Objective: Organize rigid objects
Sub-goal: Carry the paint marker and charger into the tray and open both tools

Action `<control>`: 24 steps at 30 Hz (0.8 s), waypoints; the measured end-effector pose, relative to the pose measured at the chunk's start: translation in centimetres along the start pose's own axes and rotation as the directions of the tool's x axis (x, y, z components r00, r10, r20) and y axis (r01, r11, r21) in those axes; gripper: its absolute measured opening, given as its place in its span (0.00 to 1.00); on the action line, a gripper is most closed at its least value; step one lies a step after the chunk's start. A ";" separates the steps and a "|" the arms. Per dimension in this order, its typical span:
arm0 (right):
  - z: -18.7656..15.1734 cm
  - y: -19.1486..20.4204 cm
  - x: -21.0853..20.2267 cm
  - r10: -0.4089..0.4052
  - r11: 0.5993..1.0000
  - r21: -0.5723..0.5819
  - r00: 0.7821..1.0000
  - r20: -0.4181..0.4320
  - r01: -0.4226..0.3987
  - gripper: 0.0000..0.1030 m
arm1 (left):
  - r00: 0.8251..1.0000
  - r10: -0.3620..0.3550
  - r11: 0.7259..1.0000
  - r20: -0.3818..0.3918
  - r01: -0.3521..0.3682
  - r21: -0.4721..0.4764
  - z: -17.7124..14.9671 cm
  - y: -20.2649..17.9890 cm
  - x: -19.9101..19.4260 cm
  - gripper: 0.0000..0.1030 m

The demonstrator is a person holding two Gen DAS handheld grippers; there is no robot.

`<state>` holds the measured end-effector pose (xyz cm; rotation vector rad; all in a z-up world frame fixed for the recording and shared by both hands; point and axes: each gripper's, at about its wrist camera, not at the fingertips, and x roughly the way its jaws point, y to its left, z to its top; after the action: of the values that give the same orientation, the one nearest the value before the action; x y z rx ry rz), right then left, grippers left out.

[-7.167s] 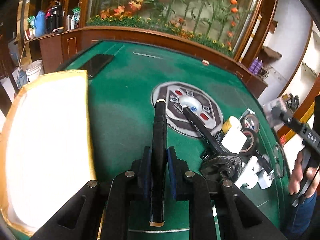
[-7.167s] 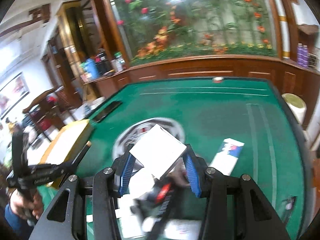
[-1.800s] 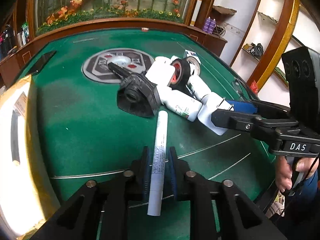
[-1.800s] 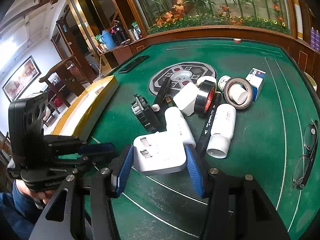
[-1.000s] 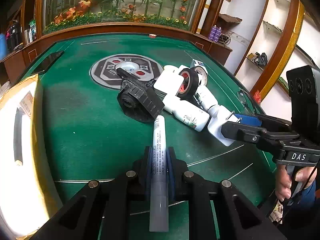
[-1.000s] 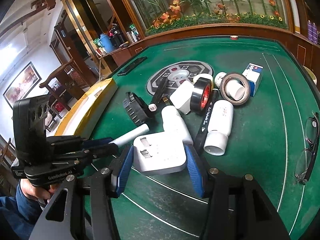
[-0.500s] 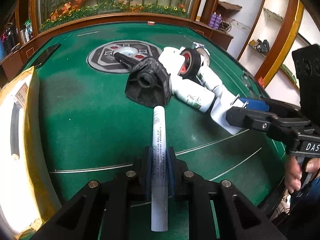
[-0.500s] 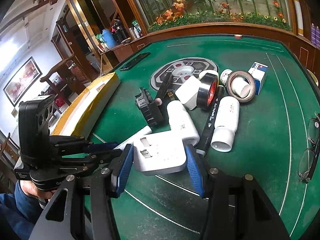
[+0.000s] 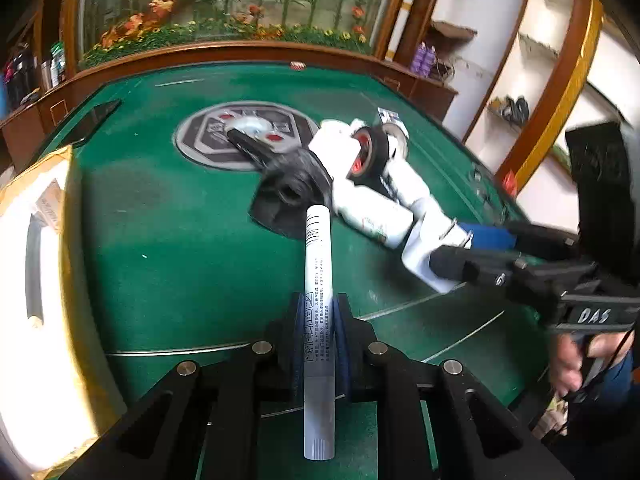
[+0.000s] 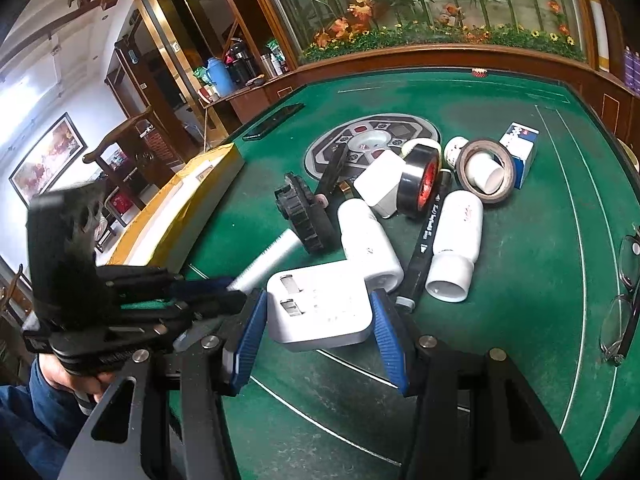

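Both tongs hold items over the green table (image 9: 168, 248).
Left wrist view: the left tongs (image 9: 319, 332) clamp a grey marker (image 9: 318, 300), its tip by the black wheel (image 9: 296, 192). Right wrist view: the right tongs (image 10: 318, 320) grip a white adapter (image 10: 320, 306) beside the clutter.

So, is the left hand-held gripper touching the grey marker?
Touching. The left wrist view shows the left hand-held gripper with both blue pads pressed against the grey marker's barrel, no gap either side, the marker held clear of the green table.
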<state>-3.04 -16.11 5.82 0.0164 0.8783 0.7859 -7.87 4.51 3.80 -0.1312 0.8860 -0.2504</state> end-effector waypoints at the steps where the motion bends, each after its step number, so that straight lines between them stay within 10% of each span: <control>1: 0.1 0.2 0.0 0.003 1.000 -0.005 1.000 0.002 -0.003 0.50 | 1.000 -0.007 1.000 0.008 0.007 -0.013 0.2 0.3 -0.4 0.14; 24: 7.0 15.0 6.0 0.167 0.953 -0.238 0.980 -0.105 -0.188 0.50 | 0.957 0.238 0.913 0.165 -0.162 -0.375 -1.1 17.0 -11.0 0.14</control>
<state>-5.06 0.53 11.14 -0.1604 0.8613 1.0673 -12.61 23.84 7.67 -0.3968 0.7219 0.1211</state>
